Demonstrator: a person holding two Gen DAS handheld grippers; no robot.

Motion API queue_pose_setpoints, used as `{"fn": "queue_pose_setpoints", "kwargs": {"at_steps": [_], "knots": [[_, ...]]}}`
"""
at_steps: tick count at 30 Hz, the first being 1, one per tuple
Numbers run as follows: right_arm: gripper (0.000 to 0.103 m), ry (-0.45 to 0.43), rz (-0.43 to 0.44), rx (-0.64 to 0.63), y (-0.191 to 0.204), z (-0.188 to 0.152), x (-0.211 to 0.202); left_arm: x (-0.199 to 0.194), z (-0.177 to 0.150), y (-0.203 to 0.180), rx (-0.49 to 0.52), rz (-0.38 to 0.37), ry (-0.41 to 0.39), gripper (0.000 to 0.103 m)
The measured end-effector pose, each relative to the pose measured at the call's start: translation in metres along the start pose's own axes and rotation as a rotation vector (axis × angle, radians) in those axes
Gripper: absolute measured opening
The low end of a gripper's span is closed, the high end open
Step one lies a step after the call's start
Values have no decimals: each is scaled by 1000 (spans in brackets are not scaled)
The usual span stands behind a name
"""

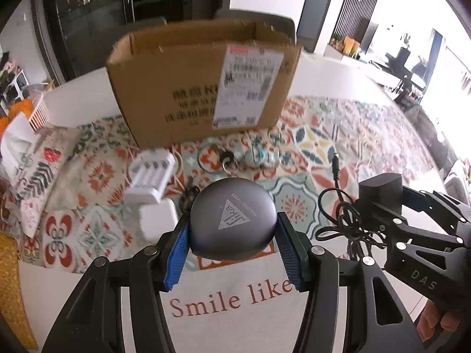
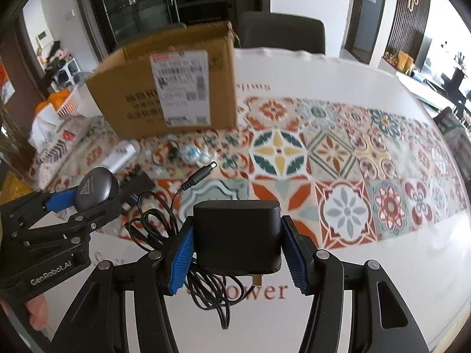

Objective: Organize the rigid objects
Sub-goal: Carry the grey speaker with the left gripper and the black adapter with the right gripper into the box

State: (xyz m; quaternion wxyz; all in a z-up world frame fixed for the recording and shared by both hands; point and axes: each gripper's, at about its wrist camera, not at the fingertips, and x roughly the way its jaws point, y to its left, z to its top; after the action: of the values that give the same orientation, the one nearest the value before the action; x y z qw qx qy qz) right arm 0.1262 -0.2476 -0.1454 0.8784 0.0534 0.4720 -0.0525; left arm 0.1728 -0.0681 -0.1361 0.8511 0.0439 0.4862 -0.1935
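Both your tongs point steeply down at the counter (image 2: 338,67), lifted clear of its patterned tablecloth (image 2: 338,153), on the near side of the cardboard box (image 1: 203,88).

Your left tongs (image 1: 232,232) are clenched on the grey puck-shaped case (image 1: 232,220). The blue pads (image 1: 176,253) press its two sides, logo face up, and the case is off the cloth, in front of the box.

Your right tongs (image 2: 237,236) are clenched on the black power adapter (image 2: 237,232). Its cord (image 2: 153,226) loops loose on the left, and the barrel plug (image 2: 203,173) hangs out toward the box.

Only the left wrist view shows clearly the white battery charger (image 1: 151,176), the key ring (image 1: 215,156) and the small white-blue item (image 1: 260,156) just in front of the box; in the right wrist view these are blurred. The left view also shows your fingers (image 1: 435,323) under the right tongs handle.

Only the right wrist view shows the adapter's brass prong (image 2: 256,279) underneath, the long bare stretch of tablecloth to the right of the box, and the dark chair (image 2: 282,32) behind it. The box's shipping label (image 2: 181,88) faces you in both.
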Motion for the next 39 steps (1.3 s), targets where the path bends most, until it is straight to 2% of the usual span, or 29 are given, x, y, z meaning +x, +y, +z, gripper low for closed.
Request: {"fn": "queue_pose_setpoints", "kwargs": {"at_steps": [20, 39], "knots": [[56, -206, 50, -72, 48, 62, -55, -76, 49, 34, 10, 52, -214, 55], [56, -329, 70, -100, 60, 129, -65, -91, 116, 47, 52, 72, -307, 55]]}}
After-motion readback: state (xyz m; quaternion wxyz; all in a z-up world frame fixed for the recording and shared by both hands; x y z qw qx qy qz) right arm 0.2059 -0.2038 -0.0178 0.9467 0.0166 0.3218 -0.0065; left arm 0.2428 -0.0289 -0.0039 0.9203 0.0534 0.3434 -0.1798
